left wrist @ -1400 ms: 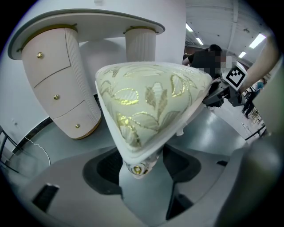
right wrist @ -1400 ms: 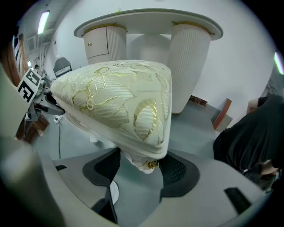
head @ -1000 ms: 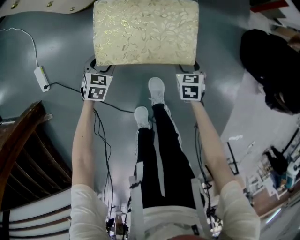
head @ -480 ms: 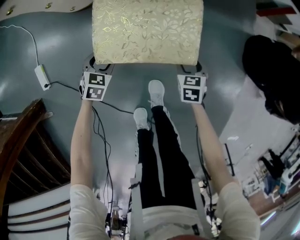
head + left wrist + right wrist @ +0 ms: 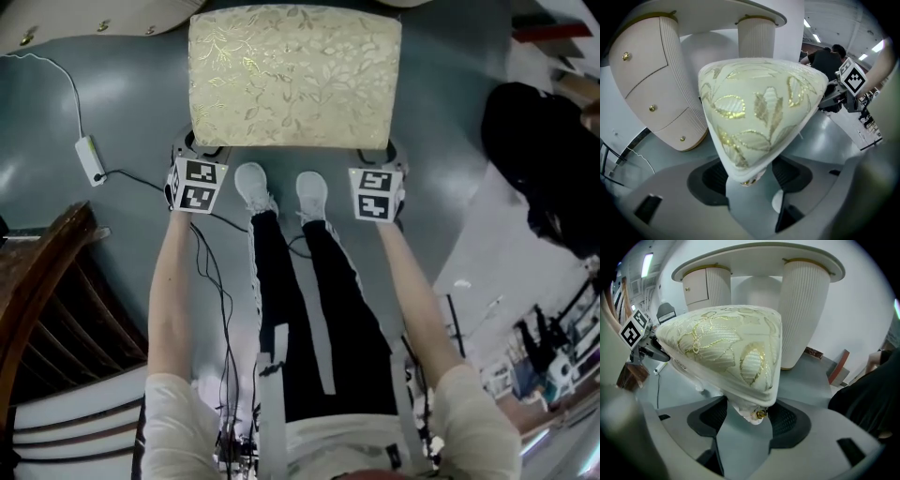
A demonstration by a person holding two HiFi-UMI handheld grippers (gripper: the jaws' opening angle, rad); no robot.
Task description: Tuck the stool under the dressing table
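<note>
At the stool's (image 5: 295,75) near left corner, the left tool (image 5: 204,150) is clamped on it. The right tool (image 5: 377,152) grips the near right corner likewise. The stool stands on the floor (image 5: 112,103) just before the dressing table (image 5: 84,19). The person's shoes (image 5: 255,187) stand close behind the stool.

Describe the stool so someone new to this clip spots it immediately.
Find the cream dressing table with brass knobs at the head view's top edge. On the grey floor just before it stands a rectangular stool. Its pale cushion embroidered with gold leaves is the only patterned surface around.
</note>
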